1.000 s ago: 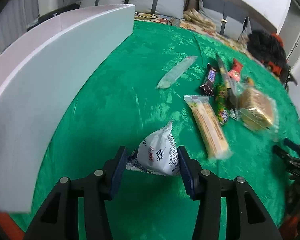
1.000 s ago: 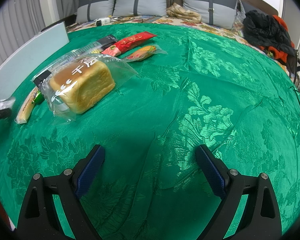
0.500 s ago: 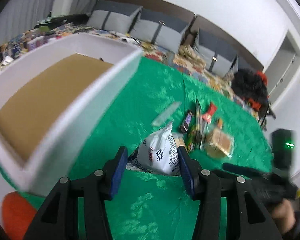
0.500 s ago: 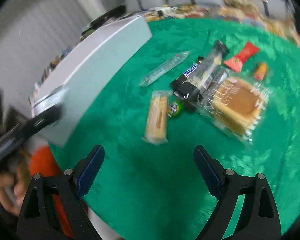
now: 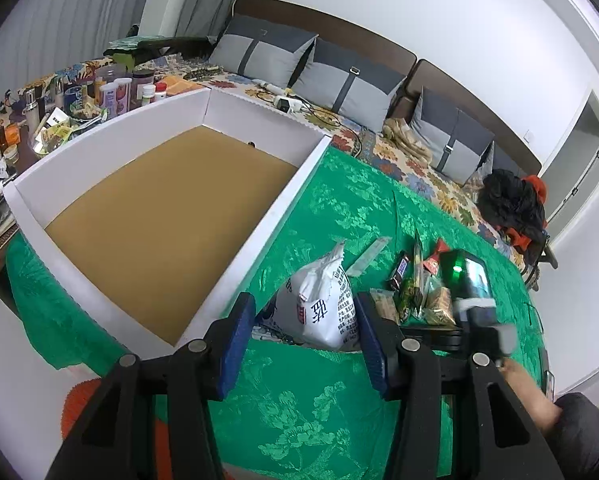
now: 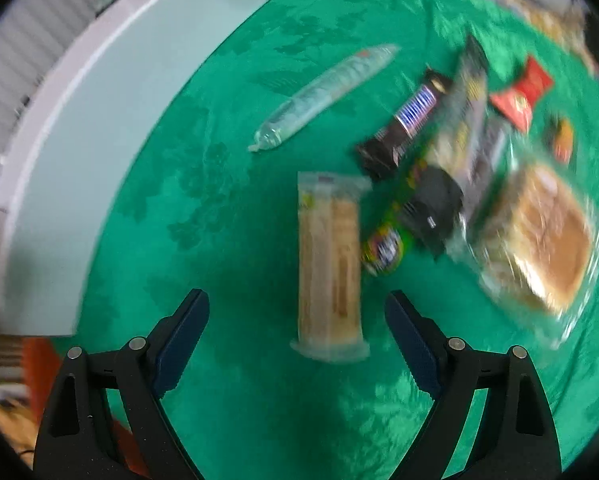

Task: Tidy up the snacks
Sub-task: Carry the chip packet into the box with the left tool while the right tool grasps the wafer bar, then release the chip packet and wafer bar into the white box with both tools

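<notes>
My left gripper [image 5: 305,304] is shut on a white snack bag [image 5: 319,300] with printed text and holds it up above the green cloth, just right of the white box [image 5: 267,232]. The box's brown floor [image 5: 171,216] is bare. My right gripper [image 6: 295,300] points steeply down with open jaws and nothing pressed between them. It hovers over a long biscuit pack [image 6: 329,264] lying on the cloth. Beyond the pack lie a clear tube pack [image 6: 323,92], a Snickers bar [image 6: 403,124], a green candy pack [image 6: 383,248], a red packet [image 6: 519,96] and a bagged bread loaf [image 6: 539,240].
Green patterned cloth [image 5: 323,408] covers the surface. The box's outer wall [image 6: 99,132] stands to the left of the snacks. A cluttered side table with bottles [image 5: 111,92] sits behind the box. Grey cushions [image 5: 347,80] and dark clothes [image 5: 511,204] lie further back.
My left gripper has risen with the white bag, so the box's inside now shows. My right gripper has swung from bare cloth to the snack pile and tipped downward over the biscuit pack.
</notes>
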Demonstrator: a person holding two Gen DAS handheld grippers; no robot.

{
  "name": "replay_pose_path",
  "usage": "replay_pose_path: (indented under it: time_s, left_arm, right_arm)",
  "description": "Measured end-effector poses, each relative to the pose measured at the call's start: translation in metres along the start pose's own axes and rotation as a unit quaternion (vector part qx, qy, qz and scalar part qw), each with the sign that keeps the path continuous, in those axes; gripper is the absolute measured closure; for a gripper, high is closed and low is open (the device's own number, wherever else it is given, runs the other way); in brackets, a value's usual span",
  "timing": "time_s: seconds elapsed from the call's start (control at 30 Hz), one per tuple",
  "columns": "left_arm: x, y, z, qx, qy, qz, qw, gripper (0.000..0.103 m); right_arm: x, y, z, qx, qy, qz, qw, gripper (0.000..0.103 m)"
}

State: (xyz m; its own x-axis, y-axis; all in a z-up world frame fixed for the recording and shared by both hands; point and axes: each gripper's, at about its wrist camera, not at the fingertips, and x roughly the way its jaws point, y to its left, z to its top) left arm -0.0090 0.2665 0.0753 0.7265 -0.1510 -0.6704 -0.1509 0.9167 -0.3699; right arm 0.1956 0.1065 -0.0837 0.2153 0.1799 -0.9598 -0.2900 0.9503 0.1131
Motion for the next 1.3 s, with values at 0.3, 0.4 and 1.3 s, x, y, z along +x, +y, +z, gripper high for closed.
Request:
replay_pose_path:
  time_s: [0.3, 0.4, 1.3]
  left_arm:
    - [0.007, -0.016, -0.005, 0.015, 0.011, -0.005, 0.9998, 0.053]
    - [0.010, -0.018, -0.004, 0.013, 0.014, -0.010, 0.9998, 0.053]
    - [0.048, 0.105, 0.106, 0.008, 0.021, 0.150, 0.9885, 0.040]
  right_arm:
    - [0.001, -0.013, -0.011, -0.011, -0.019, -0.018, 1.000, 0.072]
    - [-0.017, -0.019, -0.022, 0.007, -0.026, 0.039, 0.999, 0.072]
    - [-0.138, 0.157, 0.072, -0.051, -0.137, 0.260, 0.954, 0.065]
